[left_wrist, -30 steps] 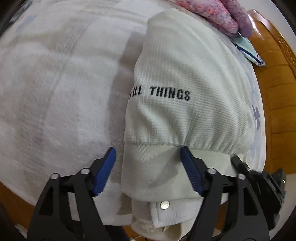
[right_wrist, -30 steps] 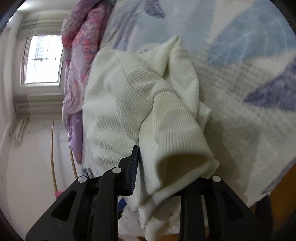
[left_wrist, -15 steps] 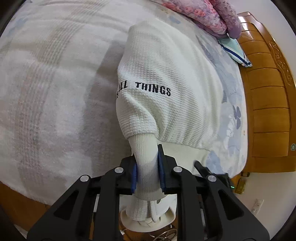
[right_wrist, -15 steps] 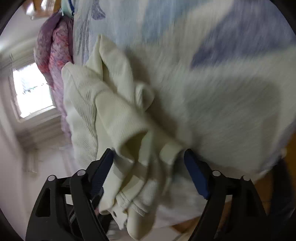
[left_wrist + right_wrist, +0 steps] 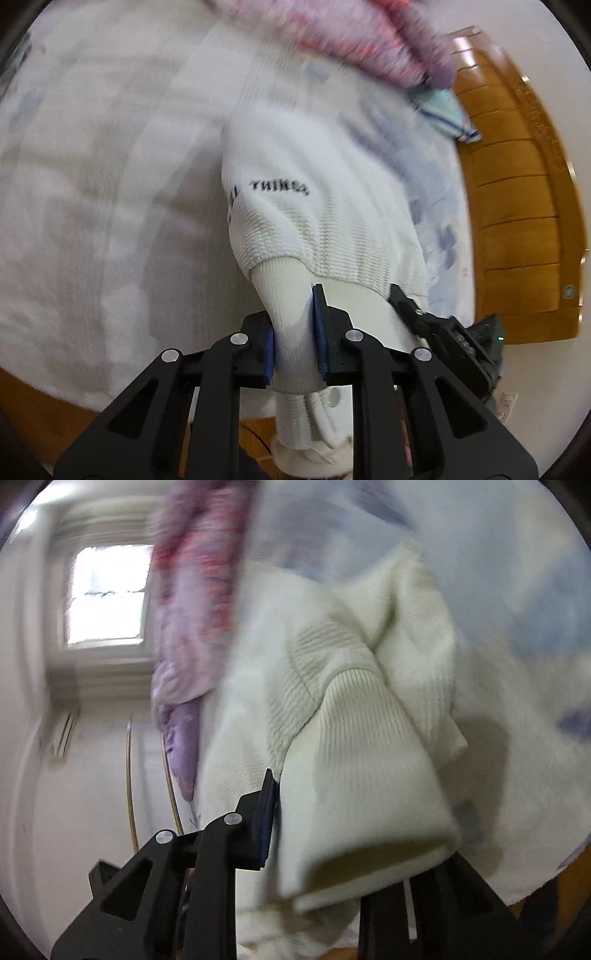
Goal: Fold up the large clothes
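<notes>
Left claw [image 5: 293, 345] pinching sweater [image 5: 325, 206], lengthwise away

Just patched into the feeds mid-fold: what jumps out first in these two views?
The cream ribbed-knit sweater with black lettering dominates the left view, its ribbed hem pinched in the left claw at the bed's near edge. In the right view, a ribbed cuff of the same sweater drapes over the right claw, hiding one finger. Beyond lies a pink-and-purple fuzzy blanket, with an orange wooden headboard on the right.
</notes>
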A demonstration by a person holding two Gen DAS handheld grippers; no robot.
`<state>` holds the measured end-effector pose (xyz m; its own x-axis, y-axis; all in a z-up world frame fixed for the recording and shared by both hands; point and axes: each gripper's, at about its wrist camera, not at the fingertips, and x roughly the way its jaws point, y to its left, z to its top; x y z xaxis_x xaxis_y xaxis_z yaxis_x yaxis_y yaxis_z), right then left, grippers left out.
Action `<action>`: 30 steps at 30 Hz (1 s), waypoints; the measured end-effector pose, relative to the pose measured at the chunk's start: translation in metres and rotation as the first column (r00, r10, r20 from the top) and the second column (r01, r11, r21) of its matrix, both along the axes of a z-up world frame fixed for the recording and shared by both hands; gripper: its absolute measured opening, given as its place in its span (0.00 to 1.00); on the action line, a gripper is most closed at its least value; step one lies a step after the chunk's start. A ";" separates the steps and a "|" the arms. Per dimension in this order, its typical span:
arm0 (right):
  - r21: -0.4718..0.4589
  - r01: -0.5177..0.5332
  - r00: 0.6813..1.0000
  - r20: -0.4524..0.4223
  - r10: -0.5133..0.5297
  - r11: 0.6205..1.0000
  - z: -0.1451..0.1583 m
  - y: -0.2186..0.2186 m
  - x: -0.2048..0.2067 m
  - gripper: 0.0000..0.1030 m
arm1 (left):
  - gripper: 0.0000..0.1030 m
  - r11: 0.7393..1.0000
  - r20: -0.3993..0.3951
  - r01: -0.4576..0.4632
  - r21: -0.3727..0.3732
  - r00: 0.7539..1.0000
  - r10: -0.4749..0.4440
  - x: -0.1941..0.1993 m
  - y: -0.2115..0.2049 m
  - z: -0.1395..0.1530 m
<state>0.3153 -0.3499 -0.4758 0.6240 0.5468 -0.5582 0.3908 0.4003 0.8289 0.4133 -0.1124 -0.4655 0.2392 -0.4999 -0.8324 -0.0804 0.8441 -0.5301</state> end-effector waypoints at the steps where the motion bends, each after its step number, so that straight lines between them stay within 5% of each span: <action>1: -0.027 -0.020 0.999 0.037 0.021 0.999 0.022 0.008 0.009 0.21 | 0.16 1.000 0.028 0.003 -0.002 1.000 -0.003 0.005 0.006 0.013; 8: -0.133 -0.173 0.958 0.209 0.198 0.976 0.121 0.121 0.067 0.20 | 0.16 0.999 0.159 -0.026 0.033 0.987 0.021 0.042 0.101 0.078; 16: -0.134 -0.277 0.914 0.268 0.303 0.952 0.142 0.332 0.141 0.19 | 0.16 0.991 0.222 -0.106 0.079 0.971 0.086 0.077 0.304 0.113; 20: -0.104 -0.306 0.876 0.358 0.322 0.946 0.159 0.435 0.192 0.19 | 0.16 0.977 0.327 -0.177 0.120 0.936 0.130 0.113 0.416 0.147; 23: -0.093 -0.328 0.819 0.468 0.333 0.940 0.180 0.525 0.240 0.18 | 0.16 0.961 0.410 -0.251 0.117 0.894 0.184 0.136 0.490 0.168; 26: -0.097 -0.333 0.807 0.484 0.337 0.938 0.170 0.589 0.254 0.17 | 0.16 0.935 0.457 -0.324 0.142 0.860 0.228 0.154 0.569 0.174; 30: -0.098 -0.367 0.859 0.345 0.377 0.925 0.102 0.660 0.245 0.16 | 0.16 0.892 0.432 -0.355 0.279 0.876 0.214 0.154 0.629 0.138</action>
